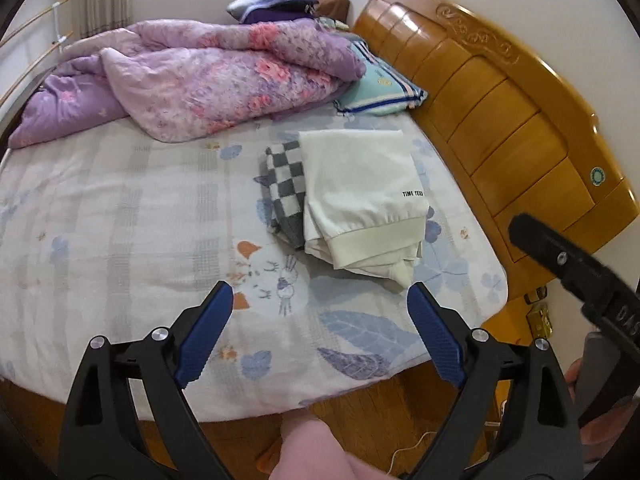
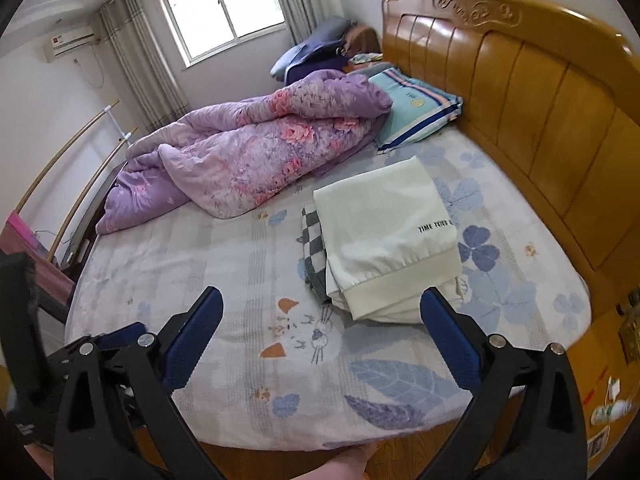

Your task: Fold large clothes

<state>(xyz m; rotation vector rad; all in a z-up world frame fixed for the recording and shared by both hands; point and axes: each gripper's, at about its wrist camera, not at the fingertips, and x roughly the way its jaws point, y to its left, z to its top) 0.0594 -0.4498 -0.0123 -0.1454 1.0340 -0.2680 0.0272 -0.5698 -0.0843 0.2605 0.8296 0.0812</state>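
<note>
Folded white garment (image 2: 384, 236) reads "TIME", second word blurred, possibly "TELLS"; hides checkered cloth (image 2: 310, 240). Left gripper (image 1: 320, 300), right gripper (image 2: 322, 304) spread, empty.

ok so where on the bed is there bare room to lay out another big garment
The widest free patch is the sheet between the quilt and the near edge, left of the white top. A smaller strip lies in front of the folded pile, by the cat print. It is crowded near the headboard: pillow, the top, and the checked garment under it.
</note>
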